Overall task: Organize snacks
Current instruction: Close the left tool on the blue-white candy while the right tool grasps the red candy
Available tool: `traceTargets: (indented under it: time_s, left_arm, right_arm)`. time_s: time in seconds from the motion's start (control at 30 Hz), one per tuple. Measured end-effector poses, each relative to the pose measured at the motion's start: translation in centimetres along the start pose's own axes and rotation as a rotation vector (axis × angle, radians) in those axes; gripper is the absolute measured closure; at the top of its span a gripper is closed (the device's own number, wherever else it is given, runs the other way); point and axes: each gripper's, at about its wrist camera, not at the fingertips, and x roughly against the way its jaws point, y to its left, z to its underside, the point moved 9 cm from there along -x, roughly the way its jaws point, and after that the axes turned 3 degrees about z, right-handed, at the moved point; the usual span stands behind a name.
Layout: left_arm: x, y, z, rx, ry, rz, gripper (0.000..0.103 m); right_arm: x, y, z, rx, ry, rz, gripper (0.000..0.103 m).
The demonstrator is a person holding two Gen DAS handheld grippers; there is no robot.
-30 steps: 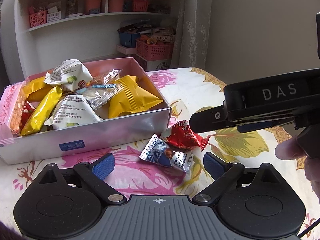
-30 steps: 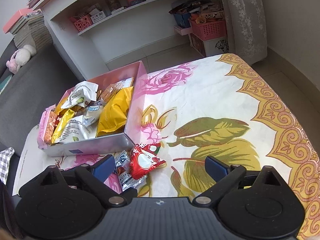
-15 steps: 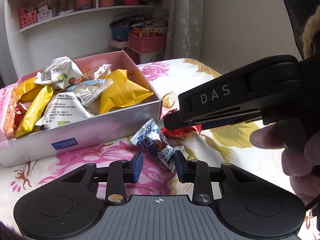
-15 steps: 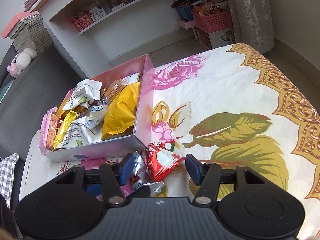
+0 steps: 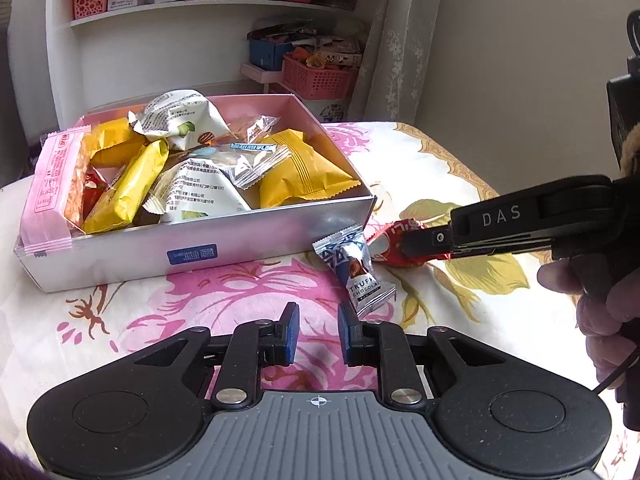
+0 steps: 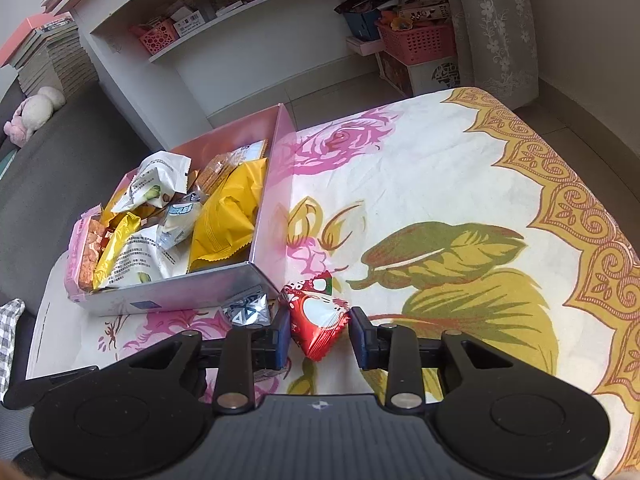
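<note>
A pink-lined box (image 5: 240, 236) (image 6: 240, 280) holds several snack packs. Just outside its near right corner lie a silver-blue truffle chocolate pack (image 5: 354, 268) (image 6: 244, 312) and a red snack pack (image 5: 390, 242) (image 6: 318, 320). My left gripper (image 5: 318, 334) has its jaws narrowed with a small gap and nothing between them; its right pad touches the near edge of the truffle pack. My right gripper (image 6: 320, 334) has the red pack between its jaws, which stand close to both sides of it. It shows side-on in the left wrist view (image 5: 416, 242).
The table carries a floral cloth (image 6: 440, 200). Behind it stand a white shelf unit (image 5: 200, 20) and pink baskets (image 6: 416, 40). A grey sofa (image 6: 48, 168) lies left of the box. A curtain (image 5: 392, 40) hangs at the back right.
Both grippers went from wide open to narrowed. The left pulled back toward me off the truffle pack. The right closed in around the red pack.
</note>
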Motion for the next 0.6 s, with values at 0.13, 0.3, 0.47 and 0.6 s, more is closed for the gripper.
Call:
traceTargets:
  time_s: [0.13,0.3,0.47,0.6]
  left_arm:
    - [-0.6,-0.7,-0.5,0.049,-0.018,0.009,0.065]
    - [-2.8,-1.9,-1.1,0.126,-0.023,0.009,0.064]
    - [-4.2,-2.5,-1.6,0.176,-0.062,-0.023,0.064]
    - [-4.3,-2.8,-1.6,0.163,-0.061,-0.074,0.067]
  right_arm:
    - [0.5,-1.3,0.1,-0.029,0.005,0.030,0.079]
    - [0.9,-2.9,0.1,-0.065,0.007,0.043,0.079]
    - [1.2,-3.3,0.3,-0.074,0.017,0.034,0.079]
    - [1.2,-3.2,0.2,-0.062,0.019,0.034,0.079]
